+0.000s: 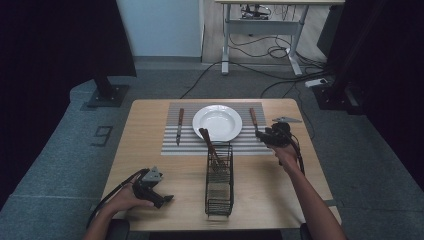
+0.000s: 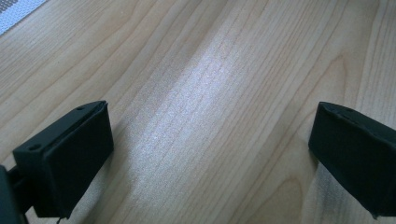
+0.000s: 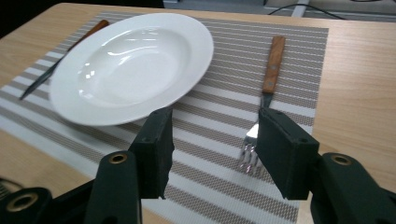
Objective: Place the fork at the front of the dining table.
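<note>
We're at a pale wooden table on grey carpet, with a desk frame and loose cables across the top of the high view. At the centre of that view lies a striped placemat with a white plate on it. A knife lies left of the plate and a wooden-handled fork right of it, both parallel to the plate, so we read this as a place setting being laid.

Our right gripper, at the middle right of the high view, hangs just over the fork's tines. Its jaws stand apart with only mat between them, grasping nothing. We'd say the fork has been set down.

In the lower centre of the high view a black wire caddy stands just off the mat's near edge, with wooden-handled utensils leaning in it, likely the supply for the setting.

Our left gripper, lower left in the high view, rests on bare wood with its jaws spread wide and empty, parked out of the way.
</note>
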